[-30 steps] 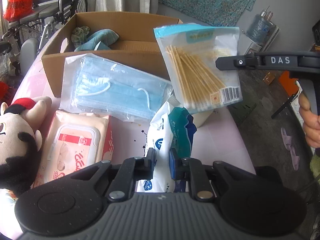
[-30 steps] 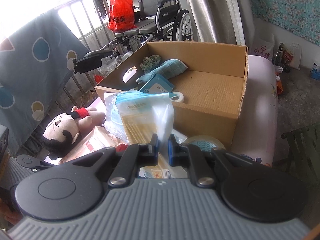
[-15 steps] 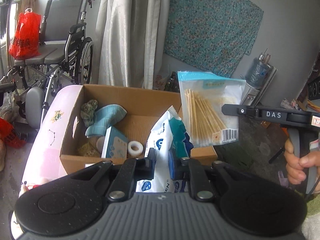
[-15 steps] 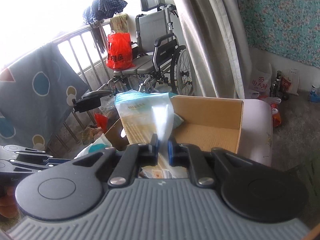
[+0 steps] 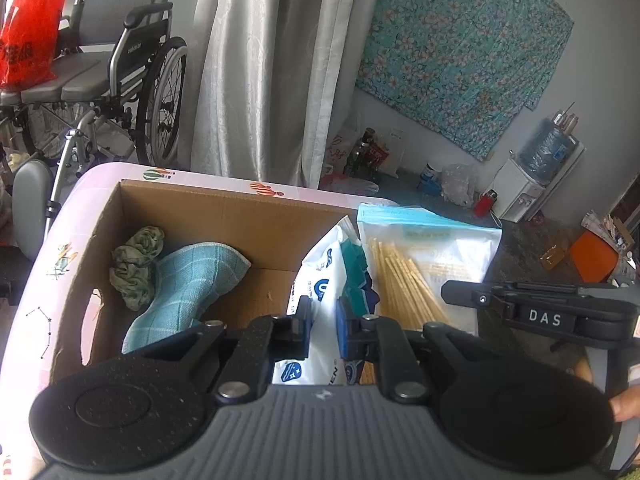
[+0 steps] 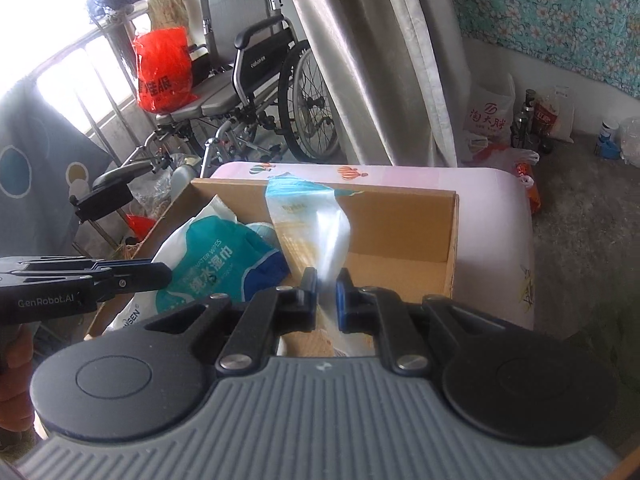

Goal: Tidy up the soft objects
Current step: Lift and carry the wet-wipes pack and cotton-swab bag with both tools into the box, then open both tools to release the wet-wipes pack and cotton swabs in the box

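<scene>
White wipes pack [image 5: 320, 280] clamped in left hand-held gripper [image 5: 322, 322], above cardboard box [image 5: 224, 216].

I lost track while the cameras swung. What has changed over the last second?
Both hands carried their loads from the items laid out in front of the cardboard box to over its open top. The left gripper stays shut on the wet wipes pack, the right gripper on the cotton swab bag. Nothing was released. The box's teal cloth stayed put.
</scene>
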`<state>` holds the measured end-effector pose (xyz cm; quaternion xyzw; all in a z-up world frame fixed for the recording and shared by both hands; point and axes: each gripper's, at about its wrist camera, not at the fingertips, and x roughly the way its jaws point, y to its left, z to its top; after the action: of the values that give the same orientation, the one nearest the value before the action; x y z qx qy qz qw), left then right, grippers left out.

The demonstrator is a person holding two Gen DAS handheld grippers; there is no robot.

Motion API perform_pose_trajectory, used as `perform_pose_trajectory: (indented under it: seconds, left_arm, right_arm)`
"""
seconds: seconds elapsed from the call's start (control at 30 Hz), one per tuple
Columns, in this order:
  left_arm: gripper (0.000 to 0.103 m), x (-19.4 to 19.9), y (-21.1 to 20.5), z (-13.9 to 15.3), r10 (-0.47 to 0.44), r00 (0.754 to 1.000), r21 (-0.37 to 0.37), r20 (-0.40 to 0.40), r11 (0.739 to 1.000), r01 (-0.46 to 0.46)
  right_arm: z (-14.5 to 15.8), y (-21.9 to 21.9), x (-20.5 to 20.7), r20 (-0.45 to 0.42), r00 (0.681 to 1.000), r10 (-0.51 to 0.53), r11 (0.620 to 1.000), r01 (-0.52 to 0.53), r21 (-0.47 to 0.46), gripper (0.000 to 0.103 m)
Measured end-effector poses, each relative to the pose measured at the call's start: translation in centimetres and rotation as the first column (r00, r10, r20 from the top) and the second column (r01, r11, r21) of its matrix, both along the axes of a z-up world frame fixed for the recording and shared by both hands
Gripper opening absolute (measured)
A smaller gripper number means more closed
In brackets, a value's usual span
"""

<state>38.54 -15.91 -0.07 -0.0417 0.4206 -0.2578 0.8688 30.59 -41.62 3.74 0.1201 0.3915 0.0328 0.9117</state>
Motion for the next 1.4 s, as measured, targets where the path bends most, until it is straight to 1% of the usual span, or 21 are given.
perform_pose_trajectory:
  seconds: [0.07, 0.23, 0.33, 0.37, 0.47, 0.57, 0.6, 0.67, 0.7, 0.8, 0.87, 0.93, 0.97, 1.0, 1.03, 1.07, 1.1, 1.13, 1.17, 1.27, 1.4]
  left_arm:
    - [0.013, 1.6, -0.5, -1.3, 0.0, 1.0, -0.01, -0.026, 1.0, 0.0]
    - [0.011, 5.4, -0.9, -4.7, 0.006, 0.996, -0.059, -0.088, 0.998, -0.012]
    - [0.0, 7.2, -0.9, -6.3, 0.007, 0.993, -0.075, -0.117, 0.997, -0.015]
    - [0.0, 7.6, -0.9, -6.5, 0.007, 0.994, -0.084, -0.111, 0.996, -0.017]
    - [0.001, 8.4, -1.1, -6.8, 0.035, 0.996, -0.047, -0.088, 0.998, -0.039]
    - [0.004, 9.0, -1.2, -6.9, 0.057, 0.993, -0.005, -0.101, 0.998, -0.058]
    - [0.006, 9.1, -1.2, -6.9, 0.062, 0.992, 0.0, -0.108, 0.998, -0.062]
    - [0.019, 9.0, -0.9, -6.6, 0.064, 0.991, -0.001, -0.114, 0.998, -0.065]
    - [0.022, 8.7, -0.8, -6.4, 0.065, 0.992, -0.001, -0.107, 0.998, -0.066]
    - [0.035, 7.7, -0.3, -5.3, 0.075, 0.994, 0.019, -0.077, 0.997, -0.073]
    - [0.052, 6.9, 0.4, -4.3, 0.088, 0.994, 0.019, -0.066, 0.996, -0.087]
    - [0.057, 5.9, 1.4, -3.0, 0.105, 0.994, 0.002, -0.041, 0.995, -0.105]
    - [0.063, 5.4, 1.8, -2.5, 0.11, 0.993, -0.001, -0.029, 0.994, -0.11]
    - [0.067, 4.9, 2.4, -1.7, 0.119, 0.993, -0.004, -0.015, 0.993, -0.119]
    - [0.075, 4.4, 2.9, -1.0, 0.129, 0.992, -0.01, -0.003, 0.992, -0.129]
    - [0.079, 3.9, 3.4, -0.4, 0.138, 0.99, -0.02, 0.013, 0.99, -0.137]
    - [0.08, 3.4, 3.8, 0.2, 0.148, 0.989, -0.03, 0.028, 0.989, -0.147]
    - [0.083, 3.0, 4.3, 0.8, 0.156, 0.987, -0.038, 0.039, 0.987, -0.154]
    - [0.086, 2.6, 4.7, 1.4, 0.163, 0.985, -0.046, 0.048, 0.986, -0.161]
    - [0.089, 0.9, 5.8, 3.1, 0.183, 0.979, -0.061, 0.089, 0.982, -0.178]
    - [0.091, -1.5, 6.7, 5.0, 0.179, 0.975, -0.038, 0.131, 0.984, -0.176]
  right_arm:
    - [-2.1, -0.2, 2.3, -0.036, 0.999, -0.006, 1.0, 0.007, 0.001, 0.008]
    - [-5.8, -1.4, 6.5, -0.106, 0.994, -0.011, 0.999, 0.015, 0.042, 0.008]
    - [-7.2, -1.6, 8.0, -0.127, 0.992, -0.01, 0.998, 0.017, 0.056, 0.008]
    - [-7.6, -1.7, 8.5, -0.132, 0.991, -0.009, 0.998, 0.016, 0.059, 0.008]
    - [-8.5, -1.4, 9.3, -0.142, 0.99, -0.002, 0.998, 0.01, 0.055, 0.008]
    - [-9.3, -1.0, 9.9, -0.154, 0.988, -0.005, 0.999, 0.01, 0.034, 0.008]
    - [-9.5, -1.0, 10.2, -0.157, 0.988, -0.007, 0.999, 0.013, 0.032, 0.008]
    - [-9.7, -1.0, 10.4, -0.157, 0.988, -0.014, 0.999, 0.02, 0.037, 0.009]
    - [-9.7, -1.0, 10.4, -0.155, 0.988, -0.012, 0.999, 0.019, 0.044, 0.01]
    - [-9.7, -1.1, 10.8, -0.16, 0.987, -0.012, 0.998, 0.022, 0.058, 0.012]
    - [-9.8, -1.0, 11.0, -0.166, 0.986, -0.024, 0.999, 0.031, 0.041, 0.013]
    - [-9.8, -0.9, 11.2, -0.169, 0.985, -0.039, 0.999, 0.042, 0.017, 0.014]
    - [-9.7, -1.0, 11.3, -0.167, 0.985, -0.05, 0.999, 0.05, -0.003, 0.015]
    - [-9.5, -1.0, 11.2, -0.162, 0.985, -0.056, 0.998, 0.054, -0.017, 0.017]
    - [-9.4, -1.2, 11.2, -0.158, 0.985, -0.064, 0.998, 0.061, -0.026, 0.022]
    - [-9.2, -1.2, 11.1, -0.154, 0.986, -0.071, 0.997, 0.068, -0.029, 0.028]
    - [-8.9, -1.4, 10.9, -0.142, 0.987, -0.072, 0.997, 0.07, -0.021, 0.032]
    - [-8.6, -1.5, 10.7, -0.134, 0.988, -0.073, 0.997, 0.071, -0.016, 0.04]
    - [-8.3, -1.6, 10.6, -0.13, 0.988, -0.087, 0.996, 0.084, -0.025, 0.046]
    - [-7.5, -1.7, 10.0, -0.115, 0.989, -0.097, 0.995, 0.093, -0.043, 0.046]
    - [-6.7, -1.2, 9.5, -0.115, 0.988, -0.099, 0.994, 0.092, -0.061, 0.046]
